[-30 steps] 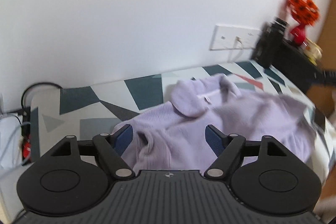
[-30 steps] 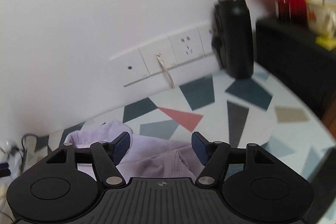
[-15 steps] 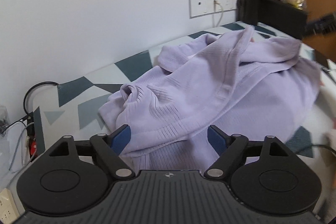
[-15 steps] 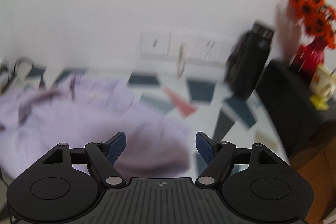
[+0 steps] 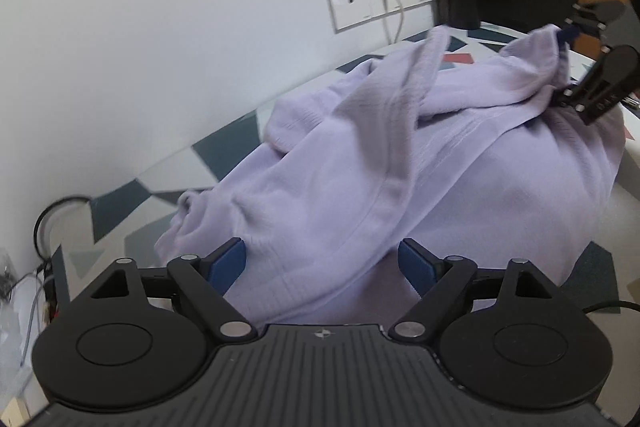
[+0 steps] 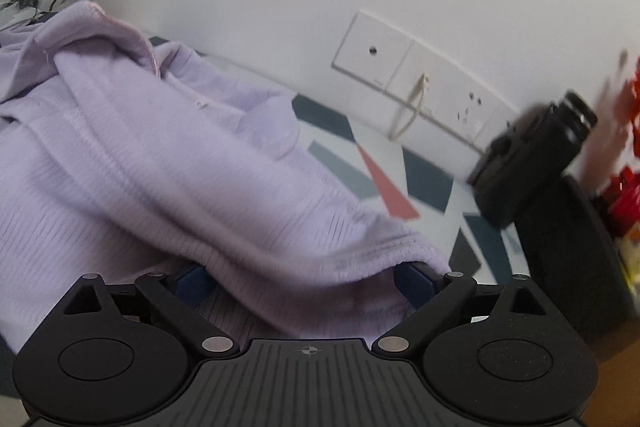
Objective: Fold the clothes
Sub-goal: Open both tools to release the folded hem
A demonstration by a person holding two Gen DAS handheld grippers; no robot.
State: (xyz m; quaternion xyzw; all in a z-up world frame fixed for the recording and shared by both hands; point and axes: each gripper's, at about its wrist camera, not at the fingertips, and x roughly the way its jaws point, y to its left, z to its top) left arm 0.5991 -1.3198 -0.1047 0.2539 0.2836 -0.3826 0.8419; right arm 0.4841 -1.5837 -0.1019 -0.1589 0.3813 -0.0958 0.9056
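Both jaws opening over the bunched lilac sweater [image 5: 360, 155], left gripper [image 5: 322, 263] and right gripper [image 6: 304, 279] gripping nothing; risk: closing grabs several layers, spoiling the fold.

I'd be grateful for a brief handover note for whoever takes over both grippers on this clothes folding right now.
Left gripper: jaws opening, lilac sweater lying between them, not pinched.
Right gripper: jaws opening, the sweater's ribbed edge draped between them, not clamped.
The sweater lies bunched and rumpled on the patterned table, near the wall.
Done: no neat fold visible.
Left: spread it flat, then fold.
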